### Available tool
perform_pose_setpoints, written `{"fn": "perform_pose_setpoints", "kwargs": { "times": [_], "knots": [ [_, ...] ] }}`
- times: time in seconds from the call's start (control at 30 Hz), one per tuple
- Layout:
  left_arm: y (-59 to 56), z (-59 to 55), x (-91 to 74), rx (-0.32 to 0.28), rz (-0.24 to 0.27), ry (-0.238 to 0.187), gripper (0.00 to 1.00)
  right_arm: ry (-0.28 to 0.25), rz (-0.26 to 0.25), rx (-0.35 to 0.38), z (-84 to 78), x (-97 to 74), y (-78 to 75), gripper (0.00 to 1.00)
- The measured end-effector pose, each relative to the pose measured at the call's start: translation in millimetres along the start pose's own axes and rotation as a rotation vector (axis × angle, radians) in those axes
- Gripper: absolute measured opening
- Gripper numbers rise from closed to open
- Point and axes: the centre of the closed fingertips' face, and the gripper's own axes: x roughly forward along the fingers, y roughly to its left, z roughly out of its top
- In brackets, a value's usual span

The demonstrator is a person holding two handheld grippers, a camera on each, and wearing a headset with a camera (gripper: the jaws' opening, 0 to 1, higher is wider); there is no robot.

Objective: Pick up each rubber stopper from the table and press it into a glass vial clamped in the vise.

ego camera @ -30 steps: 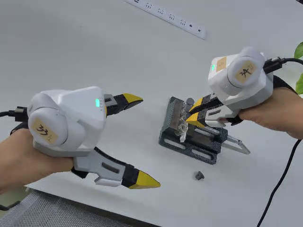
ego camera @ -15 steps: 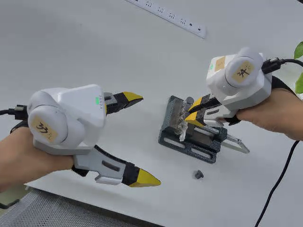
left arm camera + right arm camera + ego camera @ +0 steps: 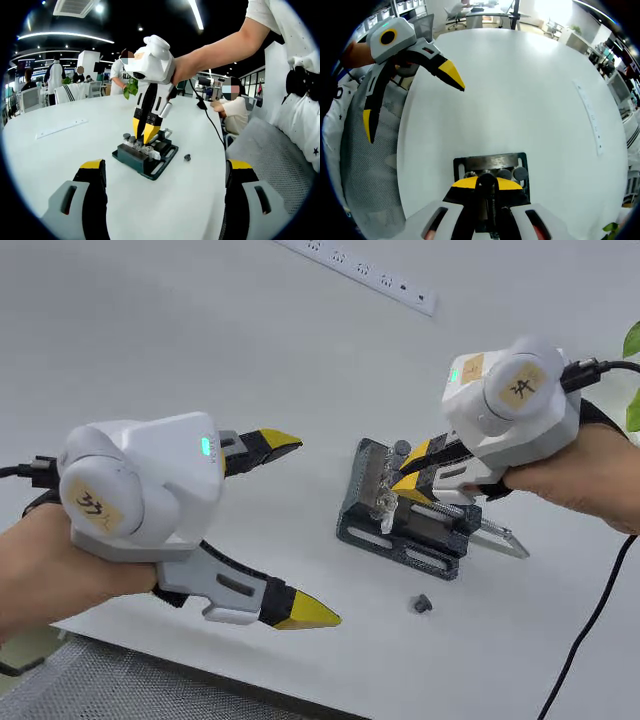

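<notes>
A dark vise (image 3: 400, 540) stands on the white table and clamps a row of clear glass vials (image 3: 384, 502); some carry grey stoppers (image 3: 520, 173). My right gripper (image 3: 400, 480) hangs directly over the vials, its yellow tips close together on a dark rubber stopper (image 3: 485, 180). The left gripper view shows the right gripper (image 3: 142, 132) coming down onto the vise (image 3: 145, 160). A loose grey stopper (image 3: 421, 604) lies on the table in front of the vise. My left gripper (image 3: 305, 530) is held wide open to the left of the vise, with nothing between its jaws.
A white power strip (image 3: 360, 275) lies at the far side of the table. A black cable (image 3: 590, 630) trails off the right edge, beside a green leaf (image 3: 632, 340). A grey mesh chair (image 3: 100, 690) sits below the near edge.
The right gripper has rolled slightly while staying over the vise. The left gripper stays open in about the same place.
</notes>
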Motion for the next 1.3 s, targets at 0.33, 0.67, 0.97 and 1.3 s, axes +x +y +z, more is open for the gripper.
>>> {"fn": "perform_pose_setpoints", "kwargs": {
  "times": [0.33, 0.67, 0.97, 1.3],
  "knots": [
    [0.8, -0.1, 0.4, -0.003, 0.001, -0.004, 0.98, -0.001, -0.004, -0.002, 0.4, 0.3, 0.3, 0.08],
    [-0.9, 0.8, 0.6, -0.004, 0.001, -0.004, 0.98, -0.009, -0.006, 0.002, 1.3, -0.1, 1.0, 0.09],
    [-1.7, 2.9, 1.3, -0.007, 0.0, -0.005, 0.98, -0.013, -0.008, 0.008, 0.8, -0.8, 0.5, 0.1],
    [-2.1, 0.9, 1.2, -0.008, -0.006, 0.0, 0.97, -0.039, -0.019, 0.012, 6.9, -10.1, -0.7, 0.08]
  ]
}}
